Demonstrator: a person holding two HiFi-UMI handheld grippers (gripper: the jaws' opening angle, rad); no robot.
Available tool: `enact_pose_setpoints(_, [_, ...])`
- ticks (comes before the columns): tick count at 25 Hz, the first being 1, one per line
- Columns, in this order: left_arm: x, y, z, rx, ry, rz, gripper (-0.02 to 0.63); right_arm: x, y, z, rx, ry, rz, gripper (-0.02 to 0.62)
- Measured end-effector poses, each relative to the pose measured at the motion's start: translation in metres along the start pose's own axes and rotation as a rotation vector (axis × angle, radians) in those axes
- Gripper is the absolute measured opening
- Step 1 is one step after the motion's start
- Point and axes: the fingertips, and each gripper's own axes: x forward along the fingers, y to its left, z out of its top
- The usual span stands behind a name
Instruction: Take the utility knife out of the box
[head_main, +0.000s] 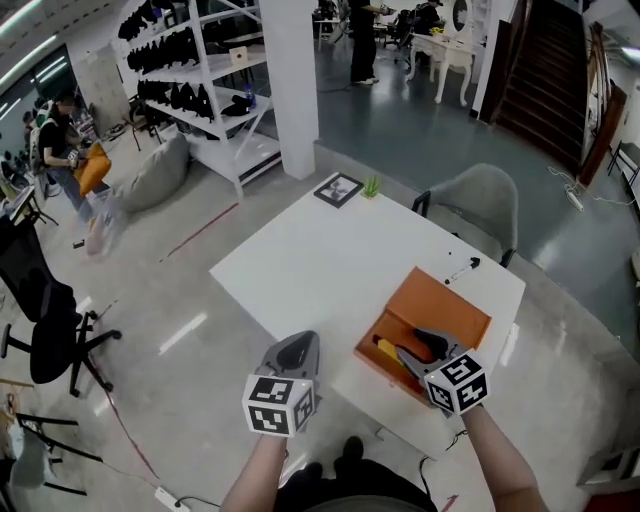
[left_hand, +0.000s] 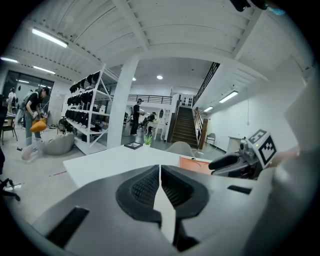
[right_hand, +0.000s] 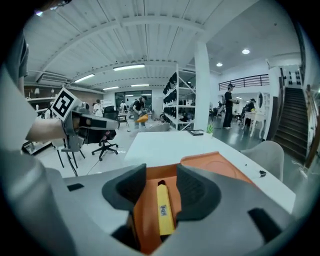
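An open orange box (head_main: 442, 312) sits near the white table's (head_main: 330, 265) front right edge, its lid folded back. Inside lies a yellow utility knife (right_hand: 164, 209), also seen in the head view as the knife (head_main: 388, 351). My right gripper (right_hand: 161, 192) hangs open just above the box, the knife lying below and between its jaws, untouched. My left gripper (left_hand: 159, 186) is shut with nothing in it, at the table's front edge left of the box; the head view shows this gripper (head_main: 297, 352) there too.
A small black item (head_main: 462, 268) lies on the table beyond the box. A framed picture (head_main: 338, 189) and a little green plant (head_main: 371, 186) stand at the far corner. A grey chair (head_main: 478, 205) sits behind the table. Shelving (head_main: 200, 80) and a person (head_main: 62, 155) are farther off.
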Motion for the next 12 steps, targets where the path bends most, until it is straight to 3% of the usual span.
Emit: enact_pose_setpoints(12, [-0.009, 0.017, -0.013, -0.032, 0.016, 0.055, 0.017, 0.040, 0.007, -0.040, -0.090, 0.188, 0.071, 0.187])
